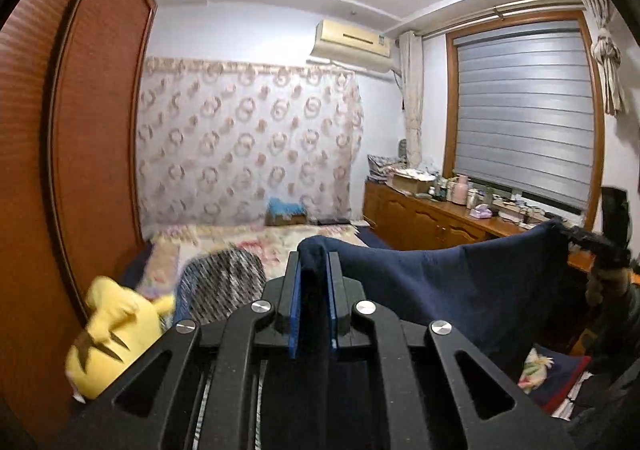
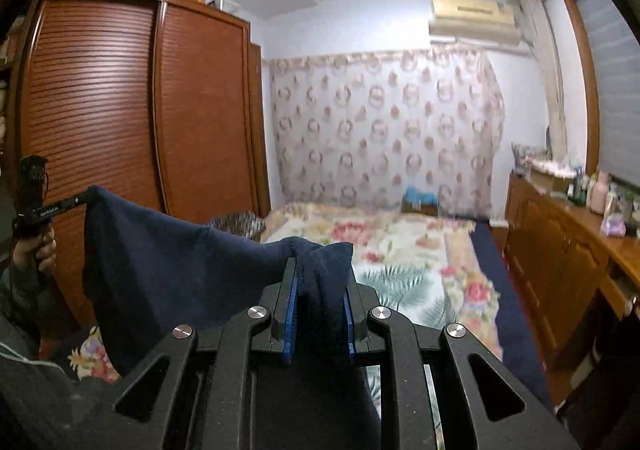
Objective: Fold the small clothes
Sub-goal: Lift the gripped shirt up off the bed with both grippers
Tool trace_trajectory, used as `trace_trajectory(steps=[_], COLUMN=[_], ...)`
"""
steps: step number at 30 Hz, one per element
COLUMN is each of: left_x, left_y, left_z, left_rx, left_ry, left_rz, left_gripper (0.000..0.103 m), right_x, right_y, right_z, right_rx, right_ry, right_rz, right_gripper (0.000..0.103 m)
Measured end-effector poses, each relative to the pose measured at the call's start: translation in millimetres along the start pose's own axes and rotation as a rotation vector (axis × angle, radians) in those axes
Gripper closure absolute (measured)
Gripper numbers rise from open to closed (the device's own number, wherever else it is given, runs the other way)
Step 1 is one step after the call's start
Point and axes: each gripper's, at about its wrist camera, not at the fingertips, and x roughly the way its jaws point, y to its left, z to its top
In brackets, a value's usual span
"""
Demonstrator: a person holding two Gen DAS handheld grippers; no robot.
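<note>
A dark navy garment (image 1: 460, 282) hangs stretched in the air between my two grippers, above the bed. In the left wrist view, my left gripper (image 1: 314, 262) is shut on one bunched corner of it, cloth filling the gap between the blue pads. My right gripper (image 1: 576, 236) pinches the far corner at the right edge. The right wrist view shows the same navy garment (image 2: 160, 258) sagging to the left. There my right gripper (image 2: 319, 270) is shut on a thick fold, while my left gripper (image 2: 80, 200), held by a hand (image 2: 36, 250), grips the other corner.
Below lies a bed with a floral cover (image 2: 400, 250). A yellow plush toy (image 1: 112, 330) and a grey striped cloth (image 1: 224, 282) lie at its left side. A brown wardrobe (image 2: 120, 110) stands on the left, and a wooden sideboard (image 2: 560, 250) with bottles on the right.
</note>
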Motion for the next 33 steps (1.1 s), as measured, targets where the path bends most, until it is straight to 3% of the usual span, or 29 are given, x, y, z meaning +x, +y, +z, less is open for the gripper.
trace_trajectory(steps=[8, 19, 25, 33], left_x=[-3.4, 2.1, 72.4, 229.4], left_y=[0.3, -10.2, 7.7, 27.0], left_z=[45.4, 83.9, 78.3, 15.4], left_rx=[0.060, 0.119, 0.106, 0.148], left_ry=[-0.087, -0.171, -0.087, 0.100], left_rz=[0.018, 0.007, 0.025, 0.070], left_gripper=[0.091, 0.091, 0.091, 0.091], right_x=[-15.3, -18.1, 45.2, 183.6], right_y=[12.0, 37.7, 23.7, -25.2], right_z=[32.8, 18.6, 6.5, -60.3], right_rx=[-0.080, -0.134, -0.133, -0.091], right_ry=[-0.093, -0.185, -0.095, 0.064], right_rz=[-0.020, -0.120, -0.173, -0.176], right_gripper=[0.085, 0.085, 0.085, 0.085])
